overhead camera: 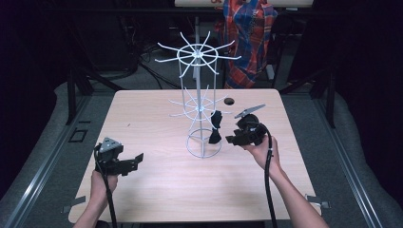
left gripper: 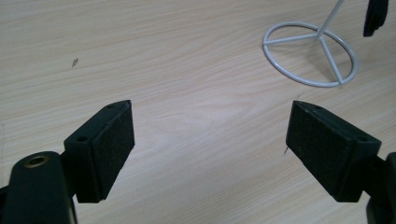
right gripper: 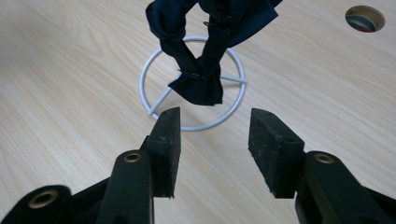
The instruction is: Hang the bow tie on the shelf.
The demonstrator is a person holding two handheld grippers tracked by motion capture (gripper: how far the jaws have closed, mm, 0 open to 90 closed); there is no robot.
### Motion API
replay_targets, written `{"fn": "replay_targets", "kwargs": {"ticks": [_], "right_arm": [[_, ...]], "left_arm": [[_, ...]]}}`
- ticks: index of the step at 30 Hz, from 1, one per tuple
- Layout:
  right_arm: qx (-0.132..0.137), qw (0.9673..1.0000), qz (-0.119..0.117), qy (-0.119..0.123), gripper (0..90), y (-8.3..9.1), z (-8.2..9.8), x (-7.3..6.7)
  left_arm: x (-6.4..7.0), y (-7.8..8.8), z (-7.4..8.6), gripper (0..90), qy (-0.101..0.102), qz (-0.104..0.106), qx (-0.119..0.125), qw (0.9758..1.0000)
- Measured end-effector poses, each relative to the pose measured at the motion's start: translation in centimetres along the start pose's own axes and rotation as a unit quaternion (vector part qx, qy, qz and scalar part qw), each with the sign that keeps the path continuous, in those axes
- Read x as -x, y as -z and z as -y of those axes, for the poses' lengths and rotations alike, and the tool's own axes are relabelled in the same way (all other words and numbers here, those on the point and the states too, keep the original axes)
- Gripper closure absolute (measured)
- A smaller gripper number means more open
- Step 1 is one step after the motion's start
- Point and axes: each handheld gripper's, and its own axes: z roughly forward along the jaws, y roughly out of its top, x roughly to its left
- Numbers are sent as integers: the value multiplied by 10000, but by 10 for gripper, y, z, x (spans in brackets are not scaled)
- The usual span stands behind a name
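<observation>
On the lower arm of the white wire rack there's a dark cloth hanging, dangling over the rack's ring base. The right gripper sits just beside it, jaws apart, nothing between them. The left gripper is well off to the side over the table, jaws wide and empty too.
</observation>
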Motion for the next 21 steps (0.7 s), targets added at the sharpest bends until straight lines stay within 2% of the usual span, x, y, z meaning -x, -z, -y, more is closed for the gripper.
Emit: {"fn": "replay_targets", "kwargs": {"ticks": [3, 6, 7, 9, 15, 21], "right_arm": [[-108, 9998, 118, 120, 515, 7, 0, -1], [25, 9999, 72, 90, 505, 9, 0, -3], [-105, 9996, 163, 220, 500, 12, -1, -3], [-107, 9994, 166, 274, 496, 14, -1, -5], [2, 9997, 102, 233, 464, 18, 1, -9], [-32, 9996, 76, 254, 398, 30, 6, -12]], "left_arm": [[0, 0, 0, 157, -7, 7, -22, 10000], [0, 0, 0, 157, 1, 11, -14, 10000], [0, -1, 0, 157, -16, 13, -19, 10000], [0, -1, 0, 157, -10, 4, -34, 10000], [1, 1, 0, 157, 4, 6, -5, 10000], [0, 0, 0, 157, -2, -6, -25, 10000]]}}
